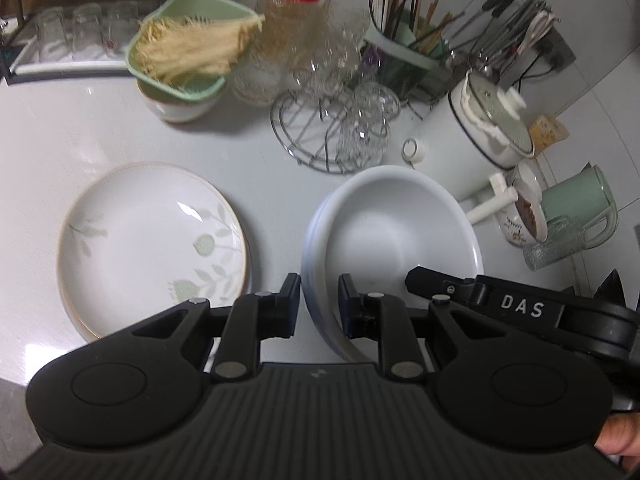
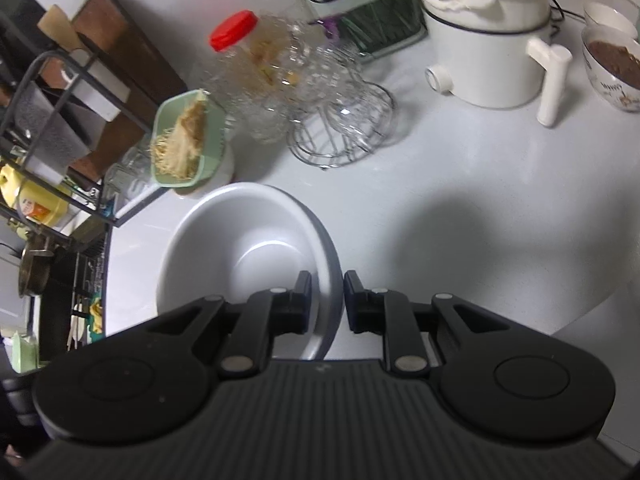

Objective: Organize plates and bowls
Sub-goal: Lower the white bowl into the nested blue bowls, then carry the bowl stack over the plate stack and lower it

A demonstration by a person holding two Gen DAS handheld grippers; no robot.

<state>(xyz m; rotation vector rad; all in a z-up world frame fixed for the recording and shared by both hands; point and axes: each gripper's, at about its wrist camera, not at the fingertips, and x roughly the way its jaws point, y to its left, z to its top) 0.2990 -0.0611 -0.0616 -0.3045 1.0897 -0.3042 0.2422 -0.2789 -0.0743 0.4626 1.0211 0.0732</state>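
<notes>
A white bowl (image 1: 384,236) is held tilted above the white counter. My left gripper (image 1: 319,300) is shut on its near-left rim, one finger inside and one outside. The right gripper's black body (image 1: 520,308) reaches in from the right at the bowl's rim. In the right wrist view my right gripper (image 2: 327,300) is shut on the rim of the same white bowl (image 2: 248,252). A white plate with a pale green leaf pattern (image 1: 152,244) lies flat on the counter left of the bowl, on another plate beneath it.
A green strainer of dried noodles on a white bowl (image 1: 188,60), a red-lidded jar (image 1: 292,4), glasses on a wire rack (image 1: 336,128), a utensil holder (image 1: 404,40), a white electric pot (image 1: 472,132), a green mug (image 1: 580,204) and a filled bowl (image 2: 612,68) stand at the back.
</notes>
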